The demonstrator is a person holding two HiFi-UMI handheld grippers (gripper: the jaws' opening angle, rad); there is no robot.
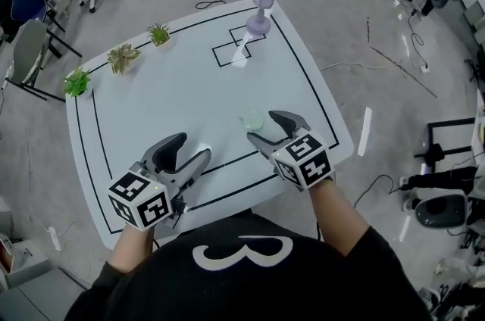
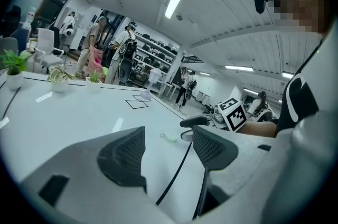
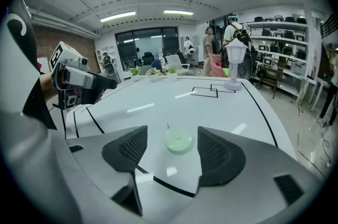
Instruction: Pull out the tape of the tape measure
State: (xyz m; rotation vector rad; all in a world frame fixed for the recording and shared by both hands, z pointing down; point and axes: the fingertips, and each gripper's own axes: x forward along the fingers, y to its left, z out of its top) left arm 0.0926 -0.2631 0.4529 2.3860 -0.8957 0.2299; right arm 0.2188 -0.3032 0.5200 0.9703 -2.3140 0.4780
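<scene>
Right gripper view: my right gripper (image 3: 171, 136) is spread wide, and the pale green tape measure (image 3: 178, 140) lies on the white table (image 3: 222, 106) between its jaws, touching neither. My left gripper (image 2: 169, 133) is spread too, holding nothing.

Small round pale-green tape measure (image 3: 178, 141), flat on the white table (image 1: 189, 85)

A: Any print legible?

B: One mark. Black shirt (image 1: 326, 285), large white figure on its front; from the head view it reads like a "3".

A: The gripper cubes?

B: The cube (image 1: 140, 200) on the left gripper (image 1: 195, 145) and the one on the right gripper (image 1: 269, 126) carry black-and-white square code patterns. No letters or digits.

A: The background?

B: Shelves and gear in both gripper views are too small and blurred to read.
</scene>
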